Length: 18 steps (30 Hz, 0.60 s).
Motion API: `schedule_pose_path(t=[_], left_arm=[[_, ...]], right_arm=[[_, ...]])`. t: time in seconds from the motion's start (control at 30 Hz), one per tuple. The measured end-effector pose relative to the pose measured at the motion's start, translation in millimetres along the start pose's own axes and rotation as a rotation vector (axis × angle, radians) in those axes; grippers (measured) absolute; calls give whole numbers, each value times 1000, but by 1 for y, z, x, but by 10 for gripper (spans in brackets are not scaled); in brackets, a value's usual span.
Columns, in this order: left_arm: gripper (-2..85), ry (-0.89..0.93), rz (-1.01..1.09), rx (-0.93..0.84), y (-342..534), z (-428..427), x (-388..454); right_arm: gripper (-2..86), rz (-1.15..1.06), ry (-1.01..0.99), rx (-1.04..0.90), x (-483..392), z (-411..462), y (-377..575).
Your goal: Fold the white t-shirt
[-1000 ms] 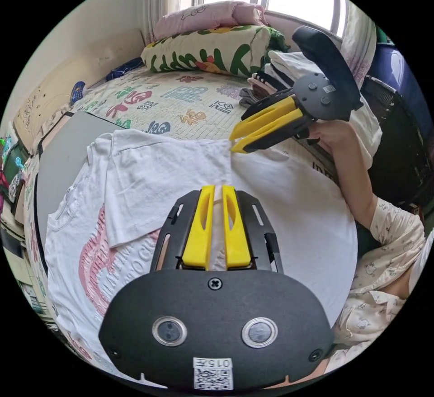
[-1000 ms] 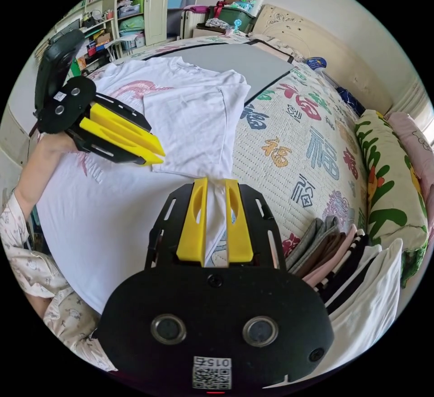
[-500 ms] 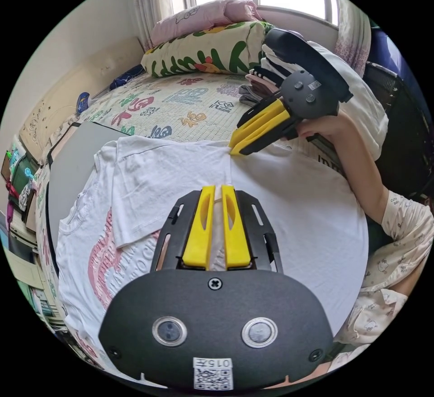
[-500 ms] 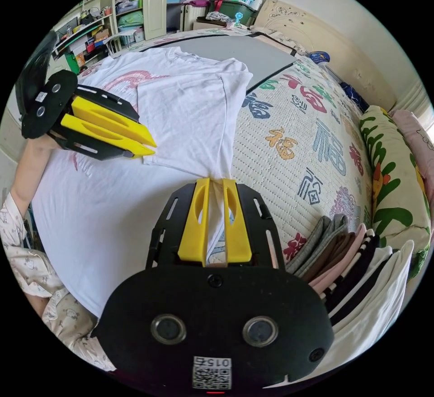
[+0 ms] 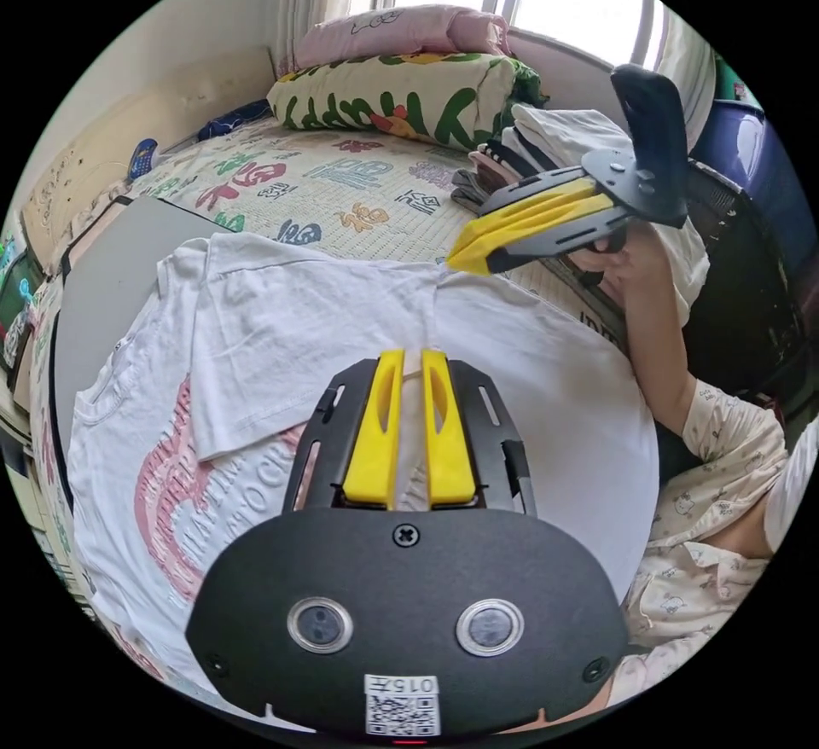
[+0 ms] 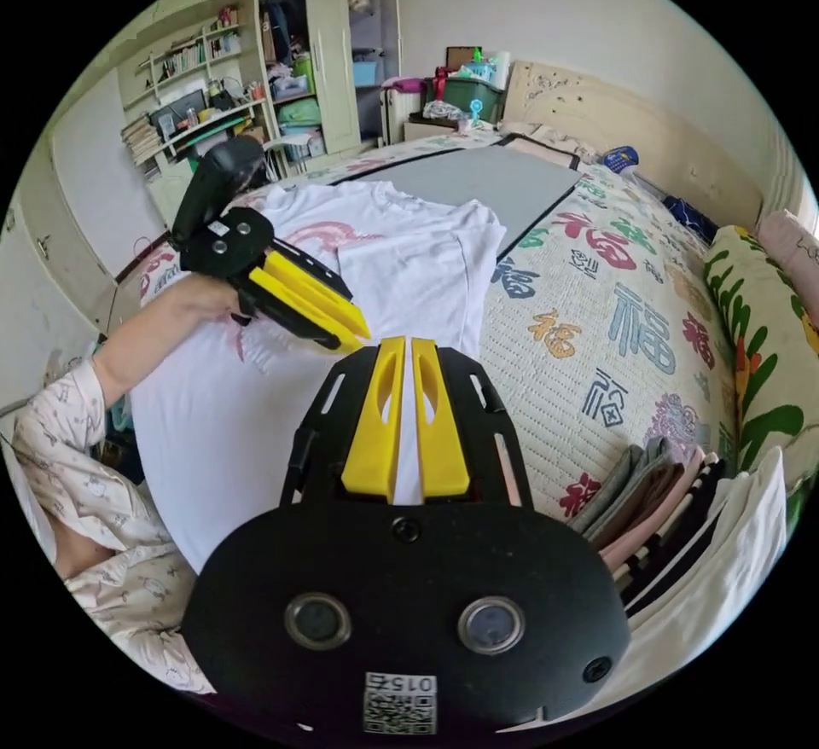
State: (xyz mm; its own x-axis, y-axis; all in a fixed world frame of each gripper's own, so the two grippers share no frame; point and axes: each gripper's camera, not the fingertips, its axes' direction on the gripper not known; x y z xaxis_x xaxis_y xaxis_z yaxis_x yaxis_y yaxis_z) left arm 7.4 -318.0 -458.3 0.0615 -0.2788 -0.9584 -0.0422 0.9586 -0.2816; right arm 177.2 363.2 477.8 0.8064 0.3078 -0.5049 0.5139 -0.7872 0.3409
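Our left tongs (image 5: 409, 425) stayed clamped on shirt (image 5: 546, 408) | right tongs (image 5: 465, 258) lifted off, jaws together, seemingly empty | side fold laid.

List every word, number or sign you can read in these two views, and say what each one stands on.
"福": repeated in several colours and styles on the cream quilted bedspread.
Pink lettering on the white t-shirt: partly covered by the fold, not readable.
Book spines by the far wall: too small to read.
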Motion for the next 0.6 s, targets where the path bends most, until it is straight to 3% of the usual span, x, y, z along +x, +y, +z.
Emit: schedule_pose_path(t=[0.13, 0.37, 0.43, 0.53, 0.6], left_arm=[[48, 33, -103, 81, 5, -39, -24], [30, 223, -416, 569, 46, -152, -94], [18, 176, -480, 559, 51, -163, -115], [20, 30, -524, 356, 55, -186, -144], [33, -63, -508, 337, 73, -213, -151]], right_arm=[[-4, -85, 89, -126, -29, 27, -1], [31, -162, 73, -115, -67, 24, 4], [25, -167, 79, -107, -74, 18, 8], [19, -162, 97, -99, -86, 9, 13], [19, -168, 117, -97, -96, 3, 15]])
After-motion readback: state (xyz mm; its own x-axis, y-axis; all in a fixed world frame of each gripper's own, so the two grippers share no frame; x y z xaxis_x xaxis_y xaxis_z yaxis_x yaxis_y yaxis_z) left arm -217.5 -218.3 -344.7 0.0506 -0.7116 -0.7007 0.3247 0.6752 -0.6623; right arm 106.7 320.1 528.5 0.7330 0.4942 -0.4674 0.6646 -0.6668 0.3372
